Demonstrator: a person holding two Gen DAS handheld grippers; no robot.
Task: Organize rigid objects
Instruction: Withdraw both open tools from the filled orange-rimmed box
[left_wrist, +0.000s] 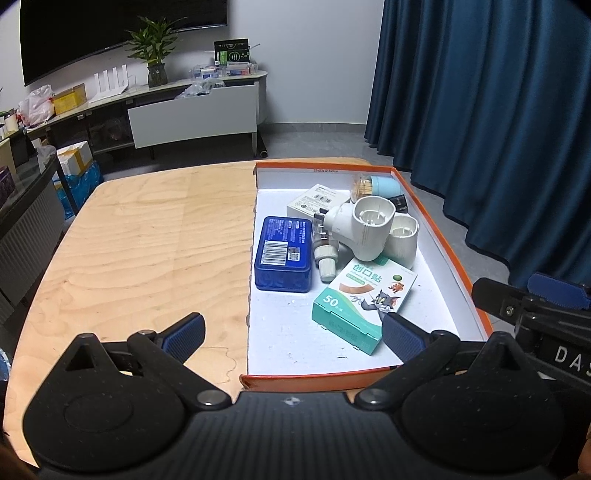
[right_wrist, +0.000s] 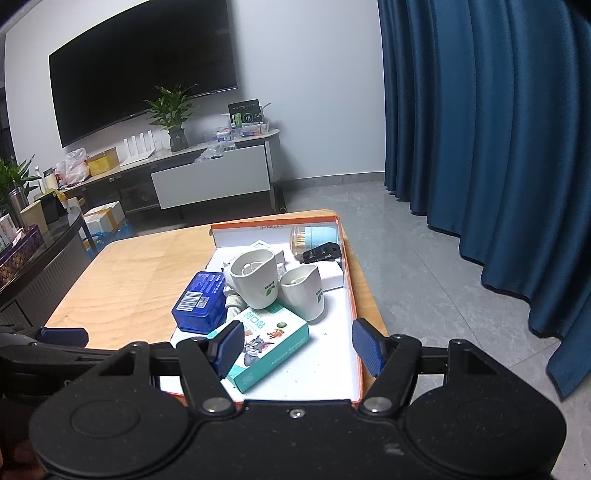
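An orange-rimmed shallow box (left_wrist: 325, 168) (right_wrist: 273, 220) with a white floor sits on the right part of the wooden table (left_wrist: 147, 240) (right_wrist: 140, 273). It holds a blue tin (left_wrist: 282, 254) (right_wrist: 201, 301), two white cups (left_wrist: 373, 225) (right_wrist: 255, 280) lying against each other, a teal bandage box (left_wrist: 364, 299) (right_wrist: 273, 343), a small white bottle (left_wrist: 325, 258), a flat white carton (left_wrist: 317, 199), a toothpick jar with a light blue cap (left_wrist: 376, 186) (right_wrist: 314, 238) and a black clip (right_wrist: 321, 253). My left gripper (left_wrist: 293, 338) hovers open over the box's near edge. My right gripper (right_wrist: 298, 349) stands open above the bandage box, its pads not touching it.
A dark blue curtain (right_wrist: 498, 147) hangs to the right, over grey floor. Across the room stand a low cabinet (left_wrist: 192, 118) with a potted plant (left_wrist: 155, 48), clutter and a wall television. A dark glass-topped table (right_wrist: 44, 251) stands to the left.
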